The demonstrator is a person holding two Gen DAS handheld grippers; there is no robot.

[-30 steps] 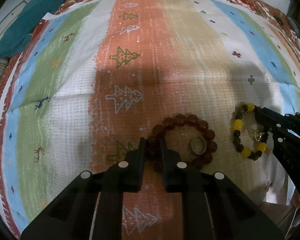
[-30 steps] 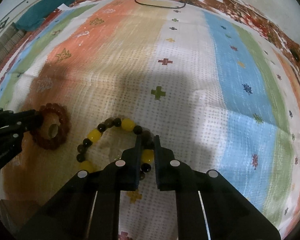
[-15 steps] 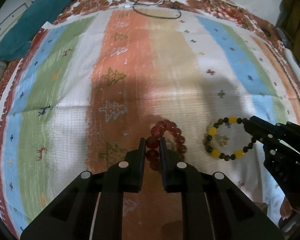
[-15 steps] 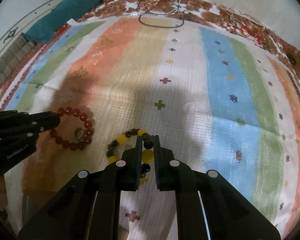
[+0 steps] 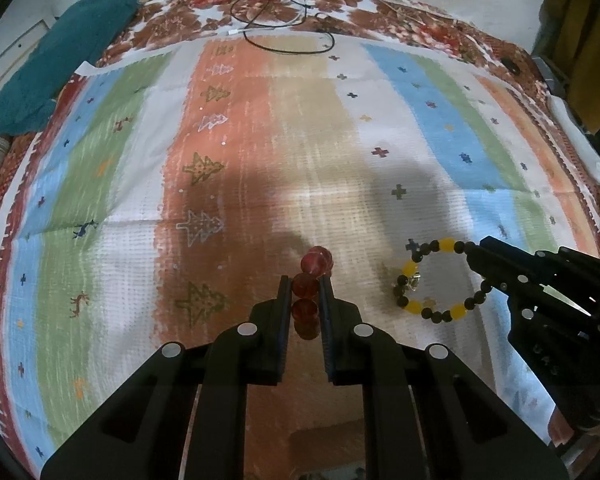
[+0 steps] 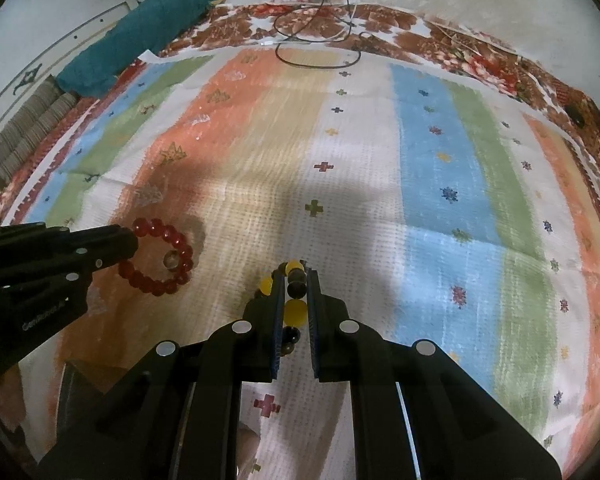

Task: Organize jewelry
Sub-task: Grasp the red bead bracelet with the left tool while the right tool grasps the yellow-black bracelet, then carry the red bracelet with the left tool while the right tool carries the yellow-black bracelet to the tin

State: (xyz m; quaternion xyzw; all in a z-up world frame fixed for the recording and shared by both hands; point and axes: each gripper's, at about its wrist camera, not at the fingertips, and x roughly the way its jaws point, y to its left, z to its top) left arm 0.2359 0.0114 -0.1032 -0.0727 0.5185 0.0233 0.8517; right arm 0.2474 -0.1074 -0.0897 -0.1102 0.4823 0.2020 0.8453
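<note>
Both bracelets are lifted clear of the striped cloth (image 5: 308, 128); the left claw (image 5: 305, 286) is clamped on the red bead bracelet (image 6: 160, 258), the right claw (image 6: 295, 280) on the yellow-and-dark bracelet (image 5: 436, 280) beside it; next, I judge, comes carrying each to its place without snagging.

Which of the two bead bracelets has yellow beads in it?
The bracelet of dark and yellow round beads, pinched in the right gripper. The other, held by the left gripper, is a bracelet of all translucent red beads.

A striped cloth (image 5: 300, 140), teal towel (image 5: 56, 68) and black cable (image 5: 284, 36).
</note>
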